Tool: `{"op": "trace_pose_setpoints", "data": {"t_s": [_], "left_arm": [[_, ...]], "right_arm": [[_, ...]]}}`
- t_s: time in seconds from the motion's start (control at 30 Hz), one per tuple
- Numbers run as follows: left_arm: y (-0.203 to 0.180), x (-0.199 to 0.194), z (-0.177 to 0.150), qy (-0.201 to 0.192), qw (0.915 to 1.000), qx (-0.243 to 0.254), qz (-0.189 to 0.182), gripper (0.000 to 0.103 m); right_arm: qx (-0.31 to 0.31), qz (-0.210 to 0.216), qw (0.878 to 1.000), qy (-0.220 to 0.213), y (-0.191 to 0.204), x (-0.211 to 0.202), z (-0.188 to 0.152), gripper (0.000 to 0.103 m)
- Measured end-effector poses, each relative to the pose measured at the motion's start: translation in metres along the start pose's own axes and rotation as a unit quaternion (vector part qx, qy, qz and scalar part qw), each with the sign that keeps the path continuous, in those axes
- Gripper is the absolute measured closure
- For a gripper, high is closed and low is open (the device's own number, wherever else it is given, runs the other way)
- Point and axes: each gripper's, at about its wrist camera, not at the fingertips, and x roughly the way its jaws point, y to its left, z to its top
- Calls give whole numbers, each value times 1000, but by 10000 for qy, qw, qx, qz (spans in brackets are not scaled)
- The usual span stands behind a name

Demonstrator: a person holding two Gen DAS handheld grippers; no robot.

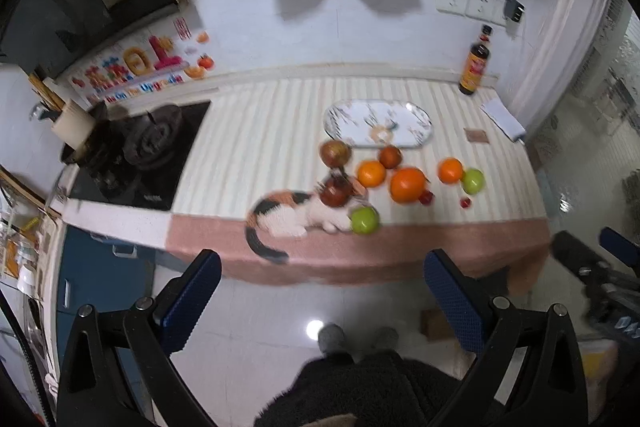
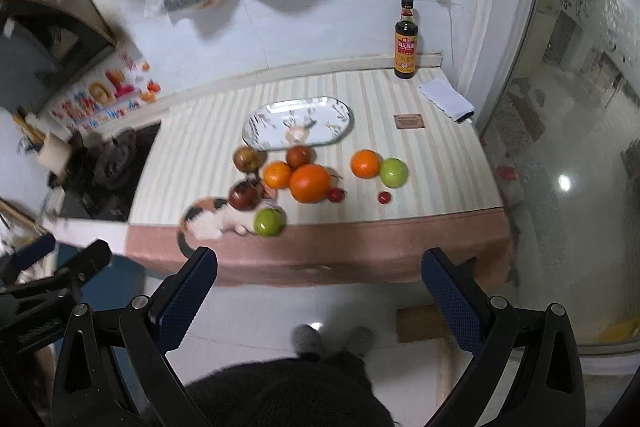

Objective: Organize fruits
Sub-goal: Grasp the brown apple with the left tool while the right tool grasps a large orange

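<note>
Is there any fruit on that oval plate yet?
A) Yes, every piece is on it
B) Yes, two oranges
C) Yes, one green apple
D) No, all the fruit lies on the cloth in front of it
D: the oval plate holds no fruit, while the oranges, green apples and the other pieces lie on the striped cloth in front of it.
</note>
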Motion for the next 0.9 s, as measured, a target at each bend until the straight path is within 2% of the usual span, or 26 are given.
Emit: {"op": "trace_pose_setpoints", "data": {"t_s": [0.13,0.23,0.33,0.4,0.53,0.57,0.63,0.7,0.73,0.8,0.9], "left_arm": [[20,31,13,-324,9984,14,455,0],[36,60,20,-454,9963,46,726,0],[49,99,30,-388,9943,202,975,0],[61,134,38,-161,9946,204,1008,0],[72,190,49,384,9959,104,814,0],[75,209,51,626,9954,41,729,0],[76,234,55,992,9940,-87,454,0],[76,266,57,1456,9889,-263,138,0],[76,285,59,1735,9839,-420,-117,0],[72,312,61,2082,9755,-605,-380,0],[63,354,62,2646,9543,-1051,-906,0]], "right_arm": [[386,181,9986,-316,-4,26,9,0],[582,339,9976,-177,-4,63,17,0],[704,408,9967,-22,-3,105,27,0],[718,392,9966,89,2,134,31,0],[792,399,9949,476,7,202,41,0],[827,429,9940,568,7,217,44,0],[925,445,9916,785,6,250,50,0],[921,458,9900,966,5,278,55,0],[925,468,9884,1113,4,299,58,0],[922,503,9863,1273,1,322,61,0],[862,538,9824,1568,-2,361,62,0]]}}
